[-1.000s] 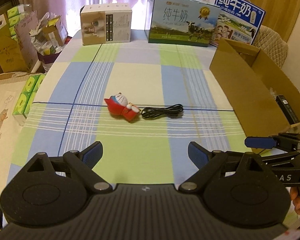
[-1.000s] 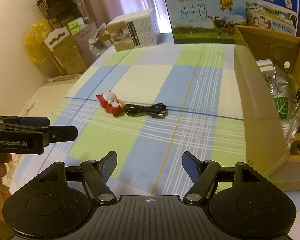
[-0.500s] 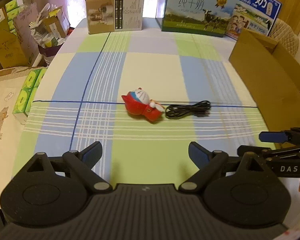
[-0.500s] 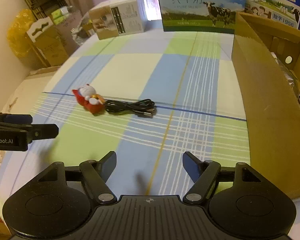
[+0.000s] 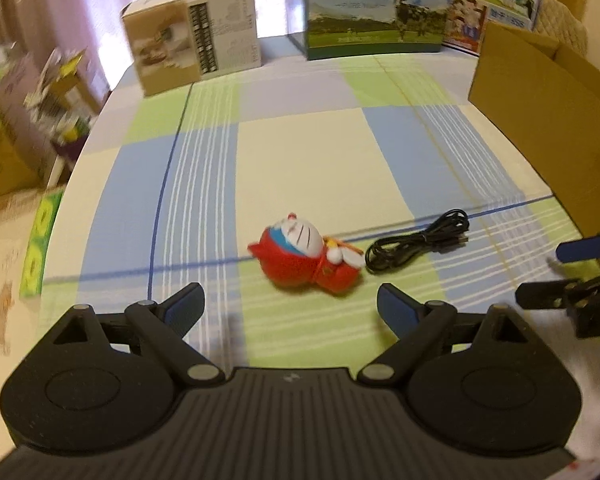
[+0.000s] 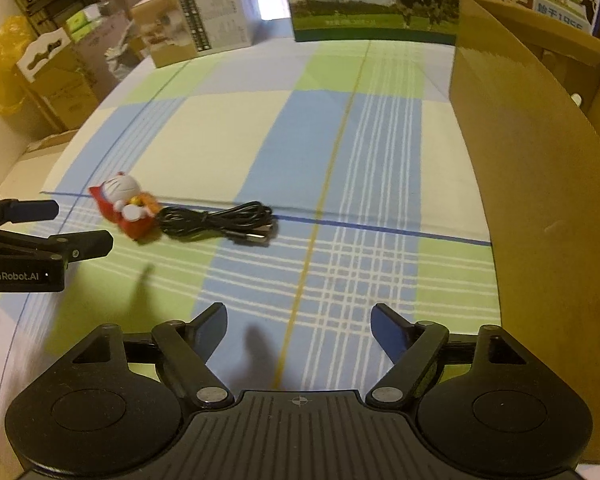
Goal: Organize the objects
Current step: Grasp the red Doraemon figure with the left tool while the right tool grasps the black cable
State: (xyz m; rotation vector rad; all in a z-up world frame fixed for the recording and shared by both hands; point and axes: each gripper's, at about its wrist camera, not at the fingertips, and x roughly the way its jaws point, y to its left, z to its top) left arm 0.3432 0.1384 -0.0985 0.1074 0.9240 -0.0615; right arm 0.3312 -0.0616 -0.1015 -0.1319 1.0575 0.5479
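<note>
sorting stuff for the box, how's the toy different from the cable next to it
The toy is red, white and blue, a chunky rounded figure lying on its side; the cable is all black, thin and bundled into a long flat loop. The toy lies nearer the left gripper, the cable nearer the cardboard box. Both rest loose on the tablecloth, ungripped.

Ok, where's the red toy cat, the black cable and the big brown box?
red toy cat point(image 5: 300, 250): left wrist view, on its red body.
black cable point(image 6: 216, 222): right wrist view, middle of the coiled bundle.
big brown box point(image 6: 532, 184): right wrist view, on its near outer wall.
</note>
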